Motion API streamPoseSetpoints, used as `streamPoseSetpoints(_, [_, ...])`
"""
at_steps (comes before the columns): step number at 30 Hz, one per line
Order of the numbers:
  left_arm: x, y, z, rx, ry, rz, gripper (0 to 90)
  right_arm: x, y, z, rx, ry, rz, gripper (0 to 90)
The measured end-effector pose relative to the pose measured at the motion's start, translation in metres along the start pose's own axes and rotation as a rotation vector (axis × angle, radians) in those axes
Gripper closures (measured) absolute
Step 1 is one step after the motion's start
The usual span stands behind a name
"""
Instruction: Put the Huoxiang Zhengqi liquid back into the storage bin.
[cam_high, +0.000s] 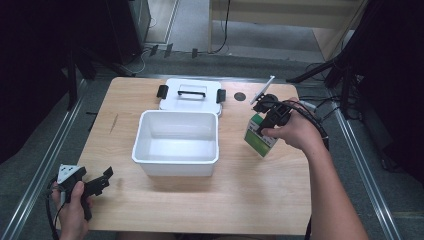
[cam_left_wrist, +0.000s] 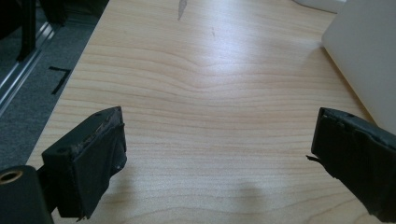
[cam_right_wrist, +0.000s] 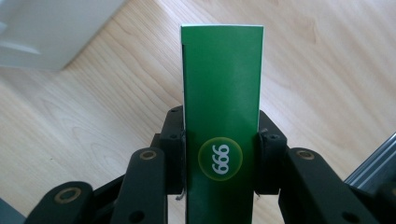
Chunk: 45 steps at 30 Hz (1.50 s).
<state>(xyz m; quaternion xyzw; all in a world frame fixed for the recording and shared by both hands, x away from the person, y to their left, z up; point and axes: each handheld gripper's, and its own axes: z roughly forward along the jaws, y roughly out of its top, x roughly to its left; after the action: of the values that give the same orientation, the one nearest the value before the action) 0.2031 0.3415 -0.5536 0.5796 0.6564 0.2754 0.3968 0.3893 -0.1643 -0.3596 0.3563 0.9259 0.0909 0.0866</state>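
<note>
Box (cam_high: 260, 137), green and white: in the high view it is pinched by the right hand-held gripper (cam_high: 267, 120) at 3 o'clock of the open white bin (cam_high: 176, 160), tilted, and not yet inside; judged, pickup is done and placing remains. The bin's lid (cam_high: 190, 92) lies at 12 o'clock, touching the bin. The left hand-held gripper (cam_high: 97, 182) idles at 8 o'clock. The wooden surface (cam_high: 240, 195) stands on grey floor amid dark stands.

Left gripper view: jaws spread over bare wood, the bin's wall (cam_left_wrist: 364, 51) at 2 o'clock.

Right gripper view: jaws pressed on the box's green side (cam_right_wrist: 222, 107).
</note>
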Motion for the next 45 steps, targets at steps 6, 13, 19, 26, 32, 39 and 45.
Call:
streamPoseSetpoints(6, [0.000, 0.000, 0.000, -0.004, -0.005, 0.001, 3.9, 0.012, 0.009, -0.017, -0.027, 0.022, -0.096, 64.5])
streamPoseSetpoints(13, [0.001, 0.000, 0.000, -0.004, -0.013, -0.001, 3.9, 0.016, 0.014, -0.032, -0.047, 0.040, -0.205, 64.6])
streamPoseSetpoints(19, [0.001, 0.000, -0.001, -0.015, -0.020, -0.002, 3.9, 0.020, 0.015, -0.044, -0.080, 0.054, -0.336, 64.7])
streamPoseSetpoints(26, [0.001, 0.000, -0.001, -0.016, -0.025, 0.001, 4.0, 0.030, 0.017, -0.059, -0.116, 0.061, -0.508, 64.7])
streamPoseSetpoints(32, [0.001, 0.000, -0.001, -0.015, -0.026, -0.001, 4.0, 0.037, 0.022, -0.069, -0.119, 0.047, -0.628, 64.6])
streamPoseSetpoints(39, [0.001, 0.000, -0.001, -0.020, -0.026, -0.001, 4.0, 0.039, 0.029, -0.079, -0.149, 0.046, -0.670, 64.5])
streamPoseSetpoints(45, [0.001, 0.000, -0.001, -0.020, -0.027, -0.001, 4.0, 0.046, 0.038, -0.085, -0.153, 0.042, -0.707, 64.5])
